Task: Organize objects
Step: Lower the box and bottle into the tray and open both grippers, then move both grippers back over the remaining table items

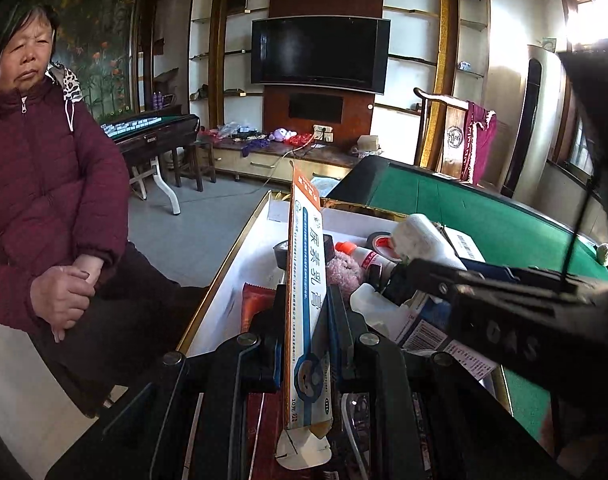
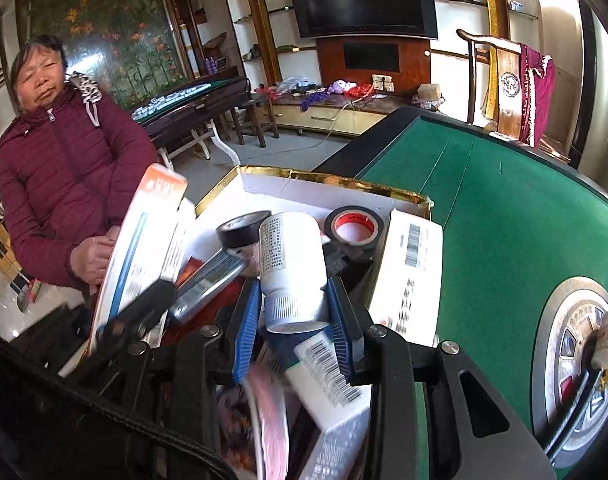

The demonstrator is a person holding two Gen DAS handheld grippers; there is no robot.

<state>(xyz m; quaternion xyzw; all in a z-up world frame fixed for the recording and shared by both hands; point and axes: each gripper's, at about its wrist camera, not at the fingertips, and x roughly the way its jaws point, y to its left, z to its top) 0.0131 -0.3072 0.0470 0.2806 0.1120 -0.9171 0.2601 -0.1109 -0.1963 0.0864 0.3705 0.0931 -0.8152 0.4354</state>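
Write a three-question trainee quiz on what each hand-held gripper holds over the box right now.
1. True or false: the left hand-held gripper is shut on a long thin carton.
2. What is the right hand-held gripper shut on? A) a roll of tape B) a white bottle C) a red packet
3. Fill in: the box with the gold rim sits on a ___ tabletop.

Key
1. True.
2. B, the white bottle; the roll of black tape lies in the box behind it.
3. Green.
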